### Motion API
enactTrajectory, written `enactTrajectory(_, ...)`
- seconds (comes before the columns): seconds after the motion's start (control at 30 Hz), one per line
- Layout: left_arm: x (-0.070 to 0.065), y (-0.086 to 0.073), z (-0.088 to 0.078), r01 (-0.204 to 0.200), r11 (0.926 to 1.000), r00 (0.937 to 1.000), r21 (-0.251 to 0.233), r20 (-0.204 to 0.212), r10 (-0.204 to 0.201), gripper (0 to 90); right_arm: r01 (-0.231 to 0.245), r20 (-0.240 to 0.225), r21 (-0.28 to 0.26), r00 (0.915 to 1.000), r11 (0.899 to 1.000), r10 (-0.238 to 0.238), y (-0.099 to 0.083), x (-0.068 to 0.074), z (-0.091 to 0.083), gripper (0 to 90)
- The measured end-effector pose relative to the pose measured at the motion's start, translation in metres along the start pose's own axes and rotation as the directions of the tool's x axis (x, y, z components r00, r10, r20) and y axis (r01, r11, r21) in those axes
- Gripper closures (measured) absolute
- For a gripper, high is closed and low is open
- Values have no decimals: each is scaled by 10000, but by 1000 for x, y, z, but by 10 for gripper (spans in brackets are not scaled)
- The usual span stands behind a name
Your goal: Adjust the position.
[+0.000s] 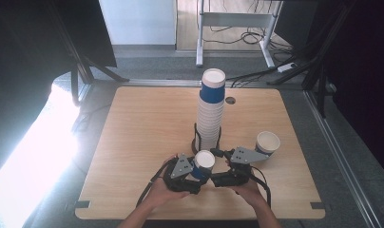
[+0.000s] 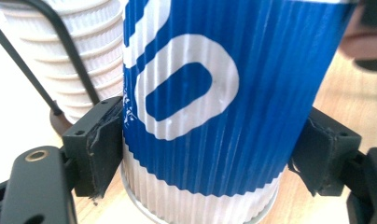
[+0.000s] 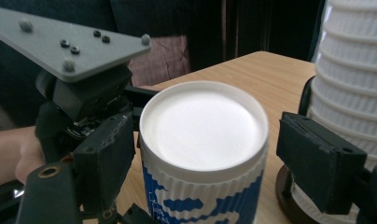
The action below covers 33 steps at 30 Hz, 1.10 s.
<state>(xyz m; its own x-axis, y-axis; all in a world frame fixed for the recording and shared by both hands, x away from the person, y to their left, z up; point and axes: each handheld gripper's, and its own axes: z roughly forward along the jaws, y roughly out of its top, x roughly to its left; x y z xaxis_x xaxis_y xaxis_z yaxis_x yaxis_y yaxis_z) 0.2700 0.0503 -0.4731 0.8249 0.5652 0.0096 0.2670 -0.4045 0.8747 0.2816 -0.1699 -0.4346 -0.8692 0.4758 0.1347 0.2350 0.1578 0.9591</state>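
Between the left tool's [image 2: 210,163] matt black plastic pads, the cup [image 2: 214,107] is ribbed paper; beneath it, the surface [image 1: 147,128] is smooth pale wood.

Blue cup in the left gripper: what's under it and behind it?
The blue cup stands bottom-up on the wooden table, left gripper shut on it. Behind it rises the stack of white cups in a black wire holder. Its inside is hidden.

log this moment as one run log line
left gripper: shut on blue paper cup | right gripper: open around cup rim | cup stack: upright in holder | spare cup: right of grippers
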Motion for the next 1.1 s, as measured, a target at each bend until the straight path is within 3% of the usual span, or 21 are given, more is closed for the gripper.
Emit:
enactTrajectory(0.27, 7, 2, -2, -633, 9958, 9965, 659, -511, 667, 193, 77, 193, 104, 9998, 9999, -79, 3, -5, -8, 193)
enactTrajectory(0.47, 11, 6, -7, -1232, 9856, 9863, 1156, -957, 1345, 194, 133, 116, 459, 9998, 9989, -138, 5, -8, -11, 188)
enactTrajectory(0.57, 12, 7, -8, -1631, 9750, 9763, 1508, -1176, 1815, 194, 101, -51, 619, 9999, 9980, -98, 8, -10, -13, 189)
enactTrajectory(0.7, 10, 9, -6, -2104, 9587, 9617, 1915, -1354, 2382, 194, 215, -201, 1272, 9996, 9916, -191, 13, -13, -11, 187)
enactTrajectory(0.73, 10, 10, -6, -2240, 9526, 9561, 2058, -1431, 2558, 194, 281, -217, 1486, 9994, 9885, -252, 15, -14, -10, 186)
enactTrajectory(0.97, 6, 10, 0, -2746, 9293, 9349, 2468, -1574, 3180, 194, 375, -430, 2594, 9987, 9650, -273, 25, -20, -4, 175)
enactTrajectory(1.1, 5, 10, 2, -2983, 9178, 9235, 2622, -1638, 3469, 194, 138, -622, 2998, 9980, 9539, 51, 26, -25, 3, 170)
